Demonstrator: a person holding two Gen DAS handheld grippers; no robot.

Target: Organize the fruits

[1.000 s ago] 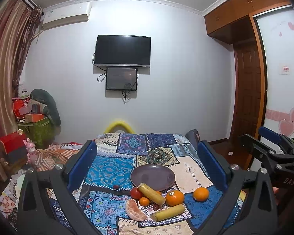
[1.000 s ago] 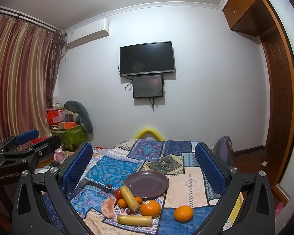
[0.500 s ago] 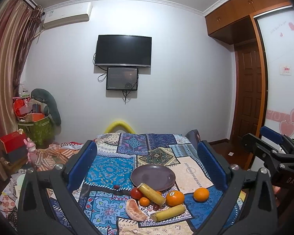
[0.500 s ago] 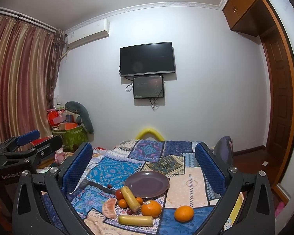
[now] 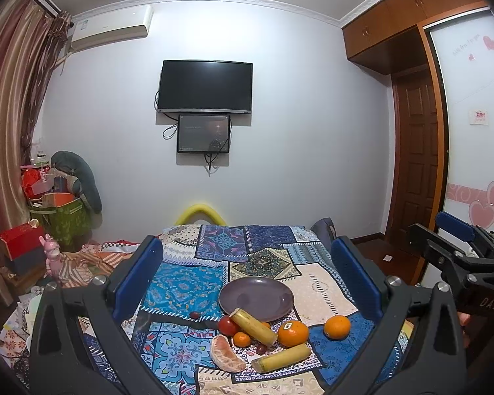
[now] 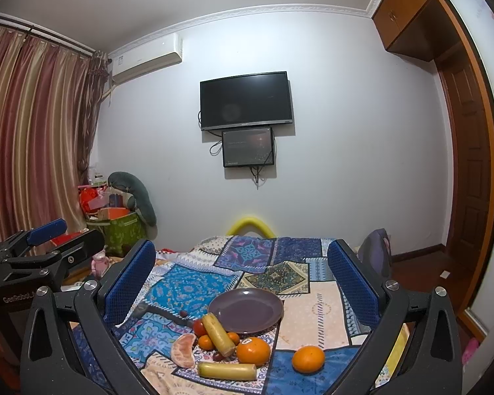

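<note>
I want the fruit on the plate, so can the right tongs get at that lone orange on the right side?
Probably yes. The right tongs are open and empty, and the orange sits alone on the quilt, nothing touching it.

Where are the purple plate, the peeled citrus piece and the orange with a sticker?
purple plate [image 5: 247, 291]: left wrist view, bare centre.
peeled citrus piece [image 5: 225, 354]: left wrist view, middle of flesh.
orange with a sticker [image 6: 253, 351]: right wrist view, front skin.

Cloth, glaze and plastic

The patchwork cloth [image 6: 194, 289] looked matt and woven; the purple plate [image 6: 247, 309] was smooth, faintly glossy.
</note>
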